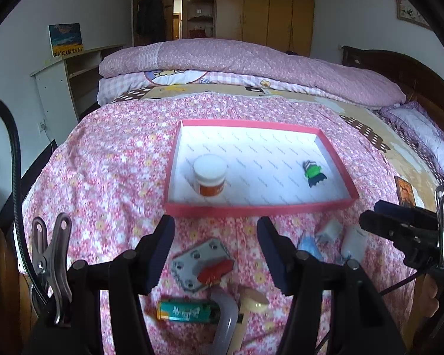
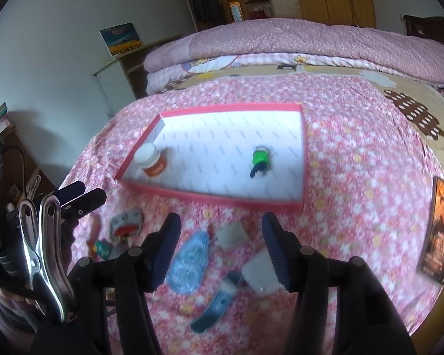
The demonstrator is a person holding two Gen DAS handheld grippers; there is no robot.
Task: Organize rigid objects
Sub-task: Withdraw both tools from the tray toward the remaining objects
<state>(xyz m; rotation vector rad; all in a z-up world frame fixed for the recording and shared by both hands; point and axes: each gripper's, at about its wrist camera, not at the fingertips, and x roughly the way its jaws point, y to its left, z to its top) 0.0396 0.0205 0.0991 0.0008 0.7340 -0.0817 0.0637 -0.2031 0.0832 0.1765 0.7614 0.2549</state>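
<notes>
A red-rimmed white tray (image 1: 260, 207) (image 2: 213, 195) lies on the pink floral bedspread. In it stand a white jar with an orange label (image 1: 209, 175) (image 2: 151, 159) and a small green toy (image 1: 313, 173) (image 2: 260, 161). My left gripper (image 1: 216, 251) is open and empty above a grey plate with a red part (image 1: 202, 263), a green lighter (image 1: 186, 310) and a beige piece (image 1: 251, 298). My right gripper (image 2: 222, 251) is open and empty above a blue tape dispenser (image 2: 189, 261), a white block (image 2: 260, 272), a small white cube (image 2: 232, 233) and a dark blue tool (image 2: 216, 304).
A folded pink quilt (image 1: 251, 62) lies across the far side of the bed. A dark book (image 2: 438, 233) lies at the bed's right edge. A white shelf unit (image 1: 59, 88) stands at the left wall. Metal clips (image 1: 53, 254) hang beside the grippers.
</notes>
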